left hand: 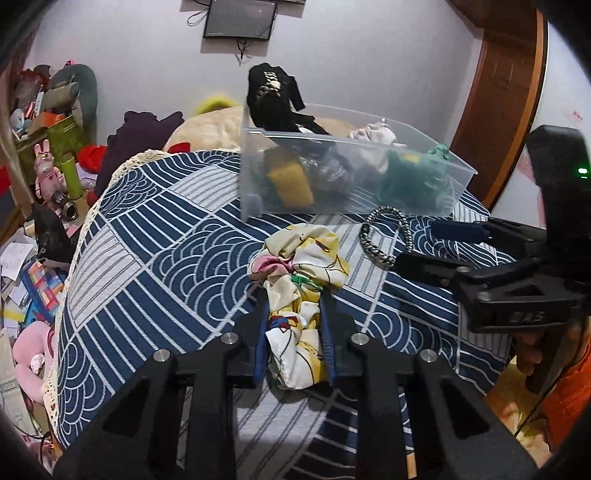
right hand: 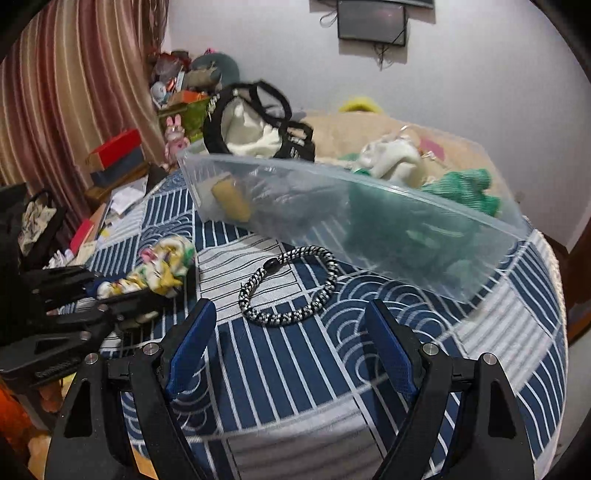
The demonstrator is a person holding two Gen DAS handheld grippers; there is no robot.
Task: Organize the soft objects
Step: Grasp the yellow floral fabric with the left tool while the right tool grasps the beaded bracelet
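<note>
My left gripper (left hand: 291, 295) jaws clamp scarf (left hand: 301, 258) on blue-patterned bed (left hand: 166, 258); right gripper (right hand: 291, 306) jaws wide near bracelet (right hand: 291, 284). Bin (left hand: 354, 173) behind, cluttered floor (left hand: 22, 280), wall screen (left hand: 240, 18).

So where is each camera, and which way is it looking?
Left wrist view: sits on the left claw, looking along its fingers at the floral cloth it pinches; the right claw and a hand show.
Right wrist view: sits on the open right claw, looking at the braided cord; the left claw shows.
Both see the clear bin, the bedspread and the wall screen.
</note>
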